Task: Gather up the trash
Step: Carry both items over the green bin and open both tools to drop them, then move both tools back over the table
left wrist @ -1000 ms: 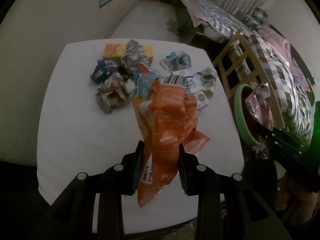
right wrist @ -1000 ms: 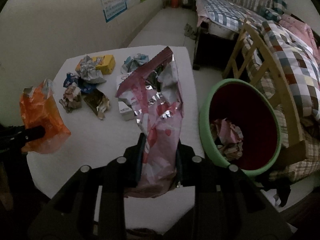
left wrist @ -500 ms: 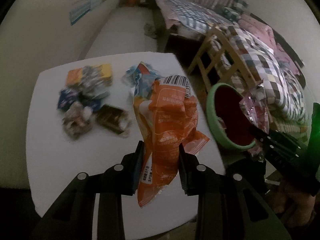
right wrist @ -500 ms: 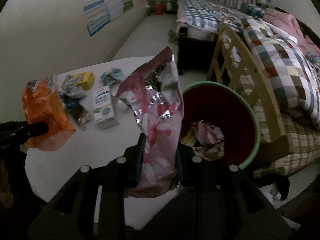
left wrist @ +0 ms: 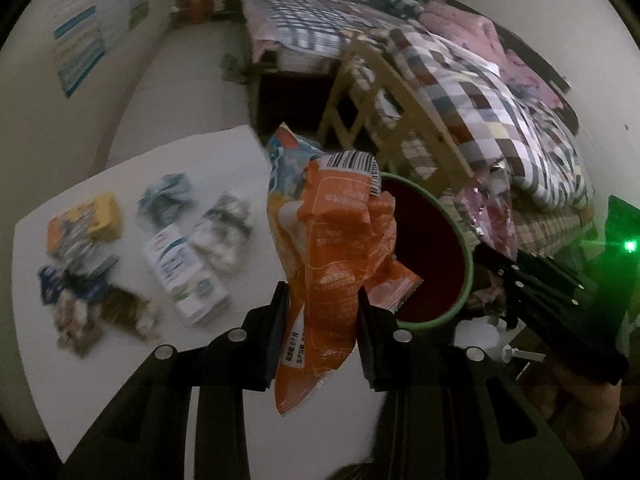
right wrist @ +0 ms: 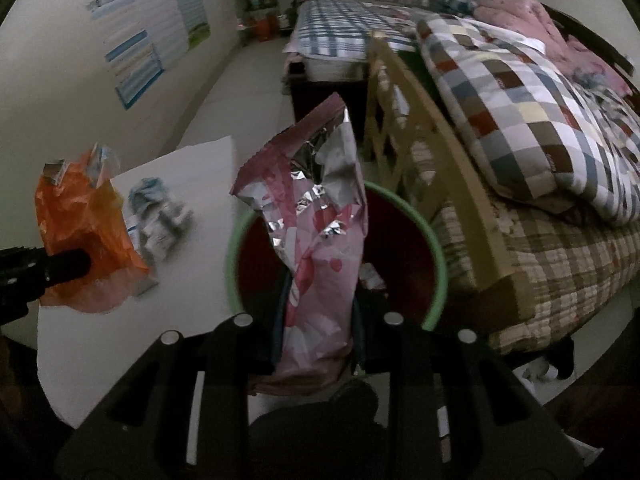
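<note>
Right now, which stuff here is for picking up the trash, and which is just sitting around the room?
For the job:
orange wrapper in left gripper
pink foil bag in right gripper
green-rimmed bin
wrappers on the white table

Just around:
checkered quilt
wall poster
wooden rail

My left gripper point(left wrist: 320, 332) fingers pinch something; my right gripper point(right wrist: 318, 320), at three o'clock, does likewise.

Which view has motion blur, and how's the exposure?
Left wrist view: trash pile on the table smeared, held orange bag sharp. Right wrist view: dim, fisheye-bent, glare on the pink foil bag; bin rim soft.
</note>
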The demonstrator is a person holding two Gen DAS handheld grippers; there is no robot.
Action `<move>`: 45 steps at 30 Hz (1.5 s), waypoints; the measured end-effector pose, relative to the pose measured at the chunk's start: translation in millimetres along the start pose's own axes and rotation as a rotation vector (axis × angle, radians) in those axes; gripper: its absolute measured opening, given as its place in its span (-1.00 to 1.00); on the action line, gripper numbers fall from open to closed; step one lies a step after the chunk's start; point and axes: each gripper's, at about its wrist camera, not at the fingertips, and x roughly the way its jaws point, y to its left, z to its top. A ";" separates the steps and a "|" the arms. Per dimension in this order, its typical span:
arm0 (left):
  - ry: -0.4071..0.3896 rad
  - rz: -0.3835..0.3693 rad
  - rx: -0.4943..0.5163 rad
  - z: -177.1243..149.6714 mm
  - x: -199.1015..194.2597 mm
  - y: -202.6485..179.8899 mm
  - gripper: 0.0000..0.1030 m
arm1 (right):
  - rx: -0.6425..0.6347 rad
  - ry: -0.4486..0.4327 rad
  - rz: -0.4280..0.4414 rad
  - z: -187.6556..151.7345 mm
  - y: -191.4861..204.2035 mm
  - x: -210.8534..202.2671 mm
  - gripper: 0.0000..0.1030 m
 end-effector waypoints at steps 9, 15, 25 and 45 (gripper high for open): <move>0.052 -0.036 0.067 27.2 42.6 -40.4 -0.43 | 0.070 0.030 -0.002 5.2 -38.3 29.1 -0.48; 0.098 -0.041 0.106 36.4 72.8 -61.1 -0.42 | 0.098 0.053 0.009 5.1 -51.9 49.4 -0.48; 0.158 -0.026 0.136 41.6 109.7 -74.4 -0.38 | 0.120 0.089 0.018 0.9 -62.3 74.1 -0.46; 0.050 -0.009 0.015 33.6 58.9 -26.3 0.80 | 0.070 0.074 -0.023 -6.4 -36.6 53.9 0.83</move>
